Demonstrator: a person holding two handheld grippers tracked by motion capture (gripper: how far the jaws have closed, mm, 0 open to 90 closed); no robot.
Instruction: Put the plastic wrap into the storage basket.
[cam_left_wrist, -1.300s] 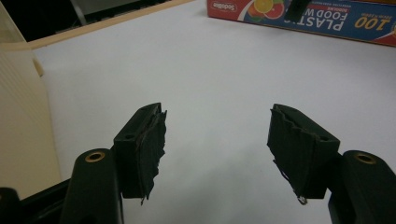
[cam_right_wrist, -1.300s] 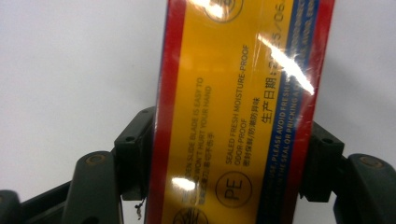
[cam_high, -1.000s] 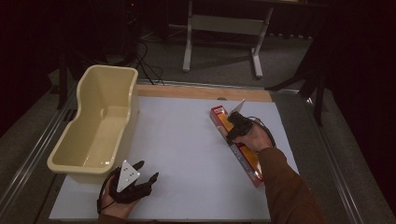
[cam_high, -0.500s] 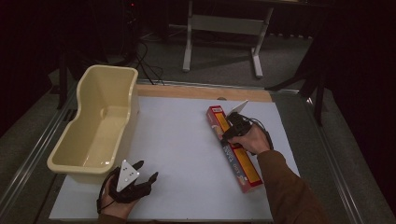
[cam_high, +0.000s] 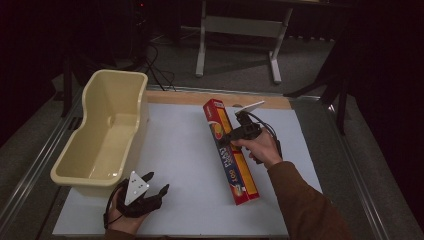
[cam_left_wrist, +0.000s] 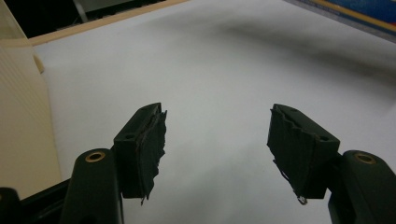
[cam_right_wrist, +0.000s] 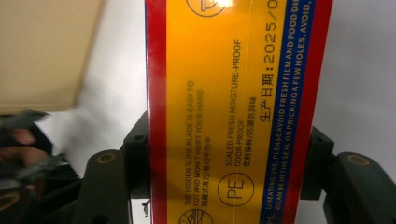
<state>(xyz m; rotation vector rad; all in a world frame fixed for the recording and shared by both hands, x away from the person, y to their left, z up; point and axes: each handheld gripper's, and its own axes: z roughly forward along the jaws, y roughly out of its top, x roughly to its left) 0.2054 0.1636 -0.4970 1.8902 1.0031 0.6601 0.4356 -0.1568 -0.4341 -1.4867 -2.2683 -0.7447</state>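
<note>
Your right tool (cam_high: 231, 138) is clamped across the long film box (cam_high: 230, 150) at frame centre, its far end raised off the counter (cam_high: 180, 150). Keep the box level and carry it toward the tub (cam_high: 107, 132) at left. Your left tool (cam_high: 150, 192), lower left, rests with jaws apart.

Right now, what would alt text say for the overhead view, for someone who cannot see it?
A person's right gripper clamps a long red and yellow cardboard box of cling film above a white table. The left gripper rests open near the table's front edge, beside an empty cream plastic tub.
</note>
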